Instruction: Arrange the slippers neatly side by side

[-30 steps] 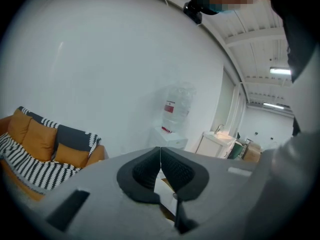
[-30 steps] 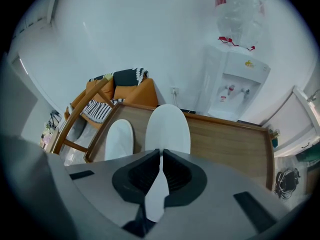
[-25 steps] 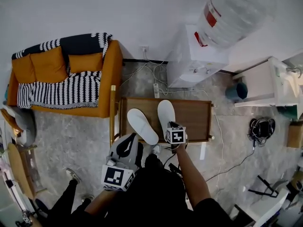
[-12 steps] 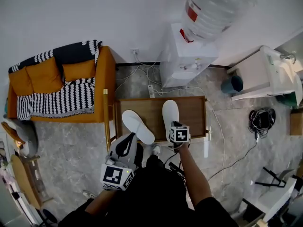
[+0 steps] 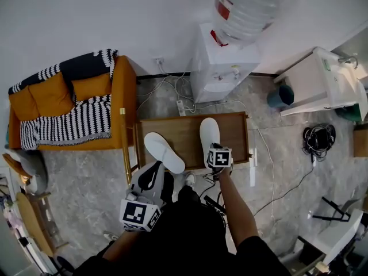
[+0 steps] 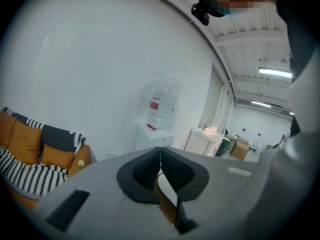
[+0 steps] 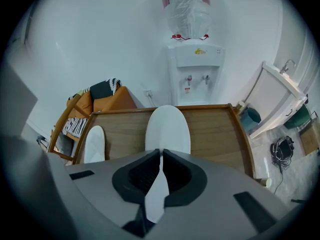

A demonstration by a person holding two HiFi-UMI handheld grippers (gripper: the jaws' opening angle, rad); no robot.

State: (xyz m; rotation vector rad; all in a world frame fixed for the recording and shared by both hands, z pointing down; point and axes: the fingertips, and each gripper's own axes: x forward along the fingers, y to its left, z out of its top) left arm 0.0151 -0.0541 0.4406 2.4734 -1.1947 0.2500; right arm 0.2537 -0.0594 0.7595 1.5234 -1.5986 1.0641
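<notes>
Two white slippers lie on a low wooden table. The right slipper points straight away from me. My right gripper is shut on its heel at the table's front edge. The left slipper lies slanted, toe toward the table's left end, a gap apart from the other. My left gripper sits at that slipper's heel. Its pads meet with a thin white strip of slipper pinched between them. The left gripper view shows nothing more of the slipper.
An orange sofa with a striped throw stands left of the table. A water dispenser stands behind it, with cables and a power strip on the floor between. A white cabinet and a dark bin are at the right.
My right gripper has slid the right slipper rightward along the table, widening the gap to the left slipper. The left slipper has barely shifted.
</notes>
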